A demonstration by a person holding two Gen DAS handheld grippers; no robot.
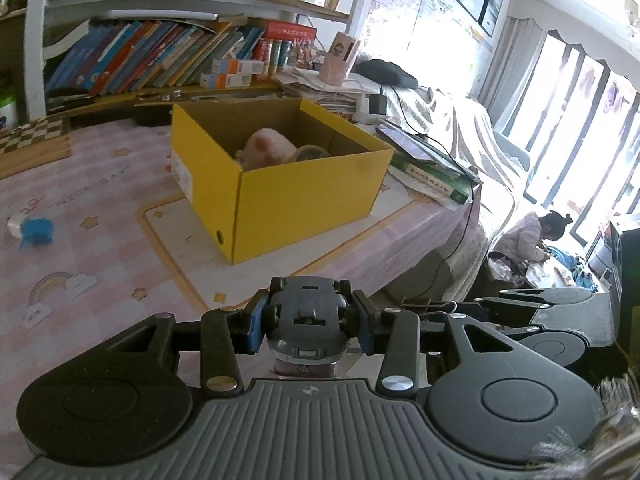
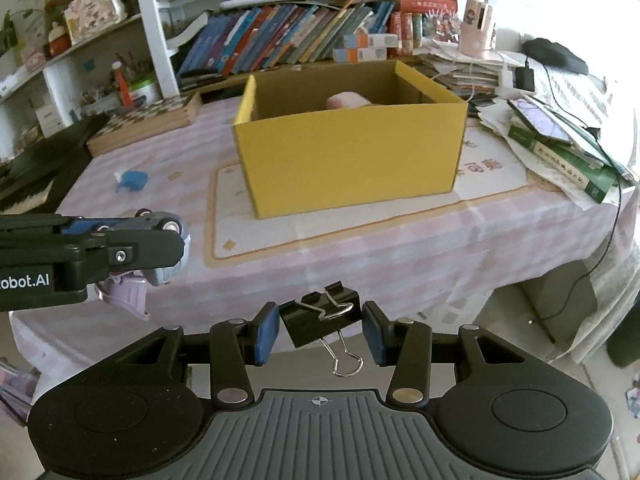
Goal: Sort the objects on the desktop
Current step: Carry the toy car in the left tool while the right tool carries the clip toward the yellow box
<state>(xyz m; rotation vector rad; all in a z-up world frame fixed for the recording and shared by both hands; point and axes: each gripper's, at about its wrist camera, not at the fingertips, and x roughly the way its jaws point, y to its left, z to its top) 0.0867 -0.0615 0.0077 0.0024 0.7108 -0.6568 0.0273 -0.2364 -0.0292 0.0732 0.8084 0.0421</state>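
Note:
My left gripper (image 1: 308,322) is shut on a grey toy car (image 1: 307,320), held upside down with its wheels up; it also shows at the left of the right wrist view as the toy car (image 2: 164,236). Between the blue pads of my right gripper (image 2: 320,330) sits a black binder clip (image 2: 320,314), gripped at both ends. Ahead on the pink checked tablecloth (image 2: 380,248) stands an open yellow box (image 2: 348,156) (image 1: 280,196), with a pink plush toy (image 1: 266,150) and a tape roll (image 1: 310,154) inside. Both grippers hover near the table's front edge, short of the box.
A small blue toy (image 2: 132,181) (image 1: 36,231) lies left of the box. A green book under a tablet (image 2: 560,152) and papers crowd the right side; a chessboard (image 2: 148,122) sits back left. Bookshelves stand behind. A person (image 1: 532,236) sits on the floor beyond the table.

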